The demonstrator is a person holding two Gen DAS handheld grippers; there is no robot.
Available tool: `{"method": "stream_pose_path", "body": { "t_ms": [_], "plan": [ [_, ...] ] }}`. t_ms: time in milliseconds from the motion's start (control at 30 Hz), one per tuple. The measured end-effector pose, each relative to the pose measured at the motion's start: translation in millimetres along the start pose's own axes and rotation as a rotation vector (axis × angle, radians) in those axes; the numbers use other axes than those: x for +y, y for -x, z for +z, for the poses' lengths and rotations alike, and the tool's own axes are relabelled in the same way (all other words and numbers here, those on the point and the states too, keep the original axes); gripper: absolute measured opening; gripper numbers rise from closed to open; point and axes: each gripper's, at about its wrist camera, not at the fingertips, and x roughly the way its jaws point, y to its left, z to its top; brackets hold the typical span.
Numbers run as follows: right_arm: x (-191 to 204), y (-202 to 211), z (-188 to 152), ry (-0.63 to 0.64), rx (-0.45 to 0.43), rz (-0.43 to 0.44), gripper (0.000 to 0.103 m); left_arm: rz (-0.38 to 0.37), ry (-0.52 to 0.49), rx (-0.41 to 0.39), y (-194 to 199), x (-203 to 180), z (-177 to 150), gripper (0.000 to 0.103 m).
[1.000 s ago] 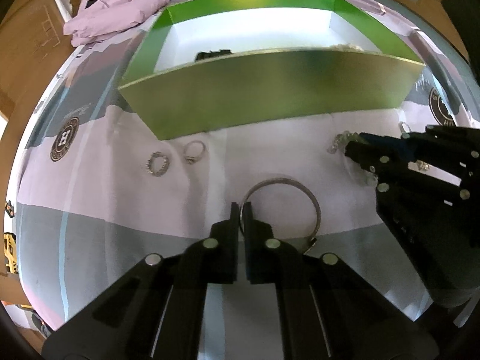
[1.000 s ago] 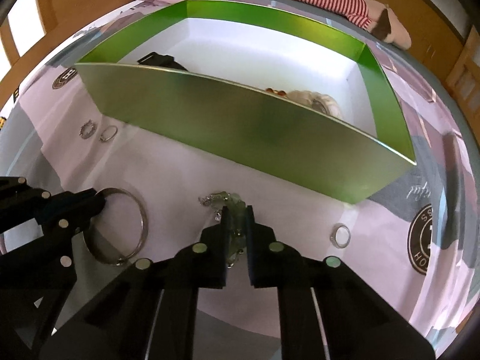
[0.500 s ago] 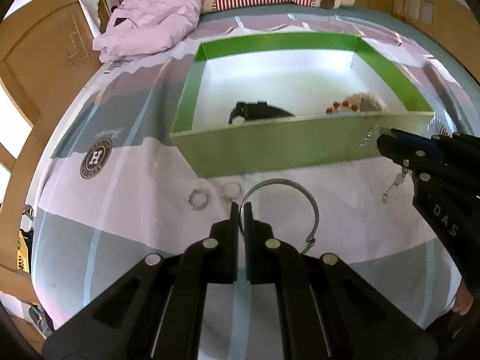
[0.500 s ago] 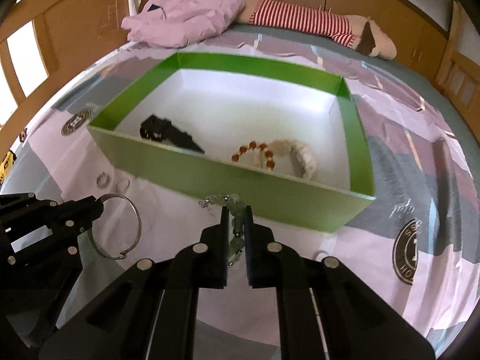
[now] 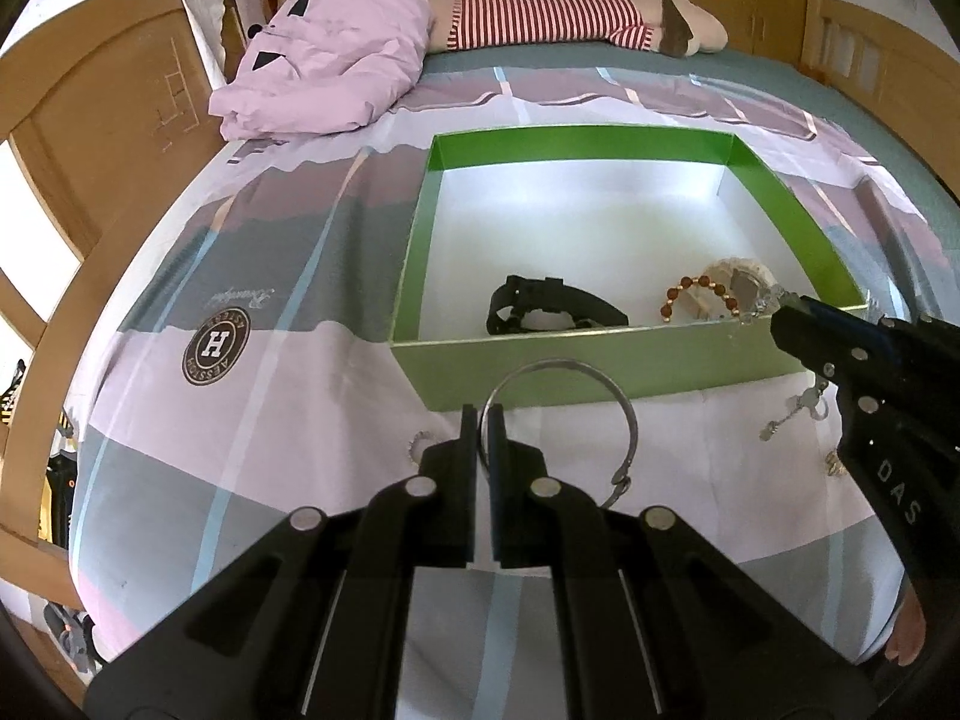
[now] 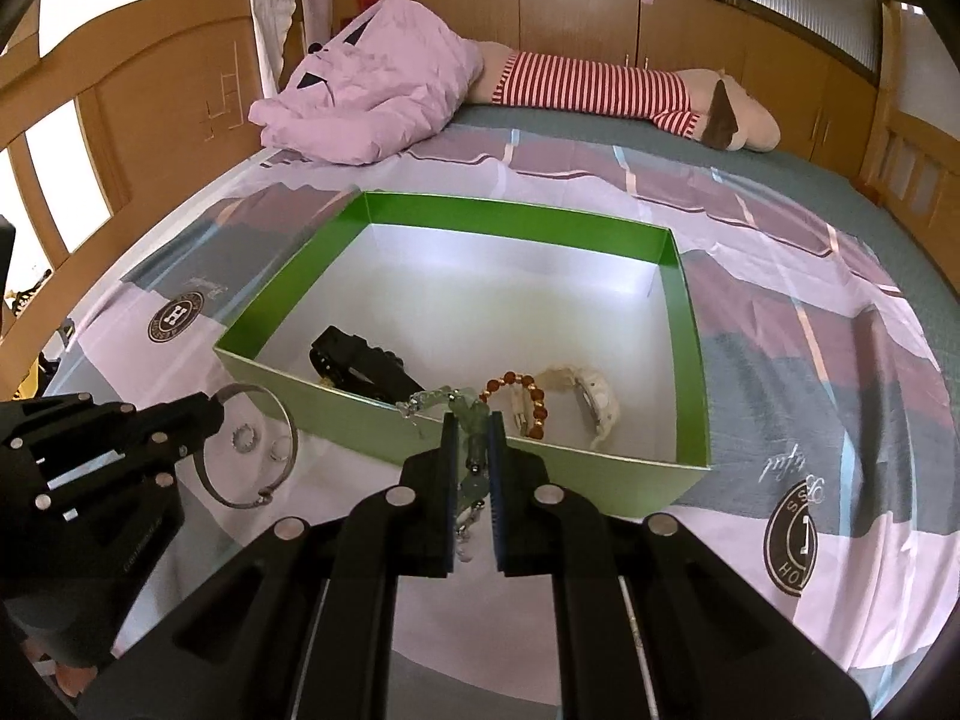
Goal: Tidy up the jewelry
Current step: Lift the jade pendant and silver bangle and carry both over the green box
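A green box (image 5: 600,360) (image 6: 540,456) with a white floor lies on the bed. Inside it are a black watch (image 5: 546,303) (image 6: 360,363), a brown bead bracelet (image 5: 690,291) (image 6: 525,393) and a cream watch (image 5: 741,282) (image 6: 591,402). My left gripper (image 5: 482,420) (image 6: 207,414) is shut on a thin silver bangle (image 5: 600,384) (image 6: 282,444), held above the sheet in front of the box. My right gripper (image 6: 472,426) (image 5: 780,315) is shut on a pale green bead bracelet (image 6: 462,405), lifted near the box's front wall.
Two small rings (image 6: 245,439) (image 6: 278,449) lie on the sheet left of the box; a toothed ring (image 5: 417,444) peeks beside my left fingers. A crumpled pink quilt (image 5: 324,60) and a striped plush toy (image 5: 570,18) lie at the far end. Wooden bed rails stand on both sides.
Both grippers have risen from the sheet with their pieces, the bangle and the green bracelet. The box now looks smaller and its inside shows fully.
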Motion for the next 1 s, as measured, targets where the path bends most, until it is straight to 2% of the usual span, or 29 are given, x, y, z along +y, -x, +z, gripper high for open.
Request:
{"method": "stream_pose_path", "body": {
  "t_ms": [333, 667, 867, 1000],
  "plan": [
    [1.4, -9.4, -6.1, 0.010, 0.041, -0.011, 0.009, 0.001, -0.015, 0.011, -3.6, -0.6, -5.6, 0.003],
    [3.4, -9.0, -6.0, 0.010, 0.038, -0.011, 0.009, -0.017, -0.013, 0.026, -6.5, -0.8, -7.7, 0.003],
    [0.7, -5.6, 2.2, -0.016, 0.013, -0.009, 0.009, -0.084, 0.013, 0.055, -13.8, 3.7, -3.7, 0.003],
    [-4.1, 6.8, 18.2, -0.037, -0.043, 0.003, 0.009, -0.204, 0.077, 0.047, -11.8, 17.2, 22.9, 0.002]
  ]
}}
